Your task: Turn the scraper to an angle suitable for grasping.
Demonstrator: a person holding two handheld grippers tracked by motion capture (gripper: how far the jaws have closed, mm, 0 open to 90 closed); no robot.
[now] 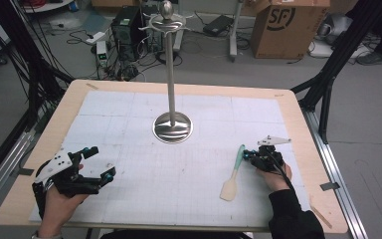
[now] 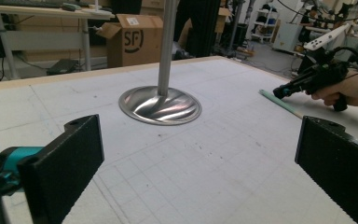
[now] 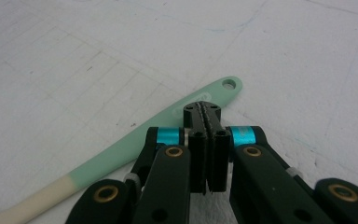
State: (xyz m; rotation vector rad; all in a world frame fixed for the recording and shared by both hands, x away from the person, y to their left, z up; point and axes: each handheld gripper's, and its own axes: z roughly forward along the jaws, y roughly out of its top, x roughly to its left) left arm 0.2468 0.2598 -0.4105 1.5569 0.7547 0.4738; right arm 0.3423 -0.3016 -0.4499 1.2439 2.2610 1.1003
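Just above spatula [image 3: 135, 147]: right gripper [image 3: 207, 112] (closed).

A brown cardboard box [image 1: 288, 27] on the floor beyond the tall silver metal stand [image 1: 171, 74] is showing the dark printed logo "SF", which is also appearing on its side in the left gripper view [image 2: 133, 39].

The high view looks forward and down from above the person's side, taking in the whole bench [image 1: 298, 124] from some way off. The left gripper view sits low near the gridded mat, facing across it between its own jaws to the steel stand [image 2: 161, 105], which the high view shares, and the right claw [image 2: 279, 91] beyond. The right gripper view looks steeply down, very close, over its claw [image 3: 207, 112] onto the spatula [image 3: 121, 154].
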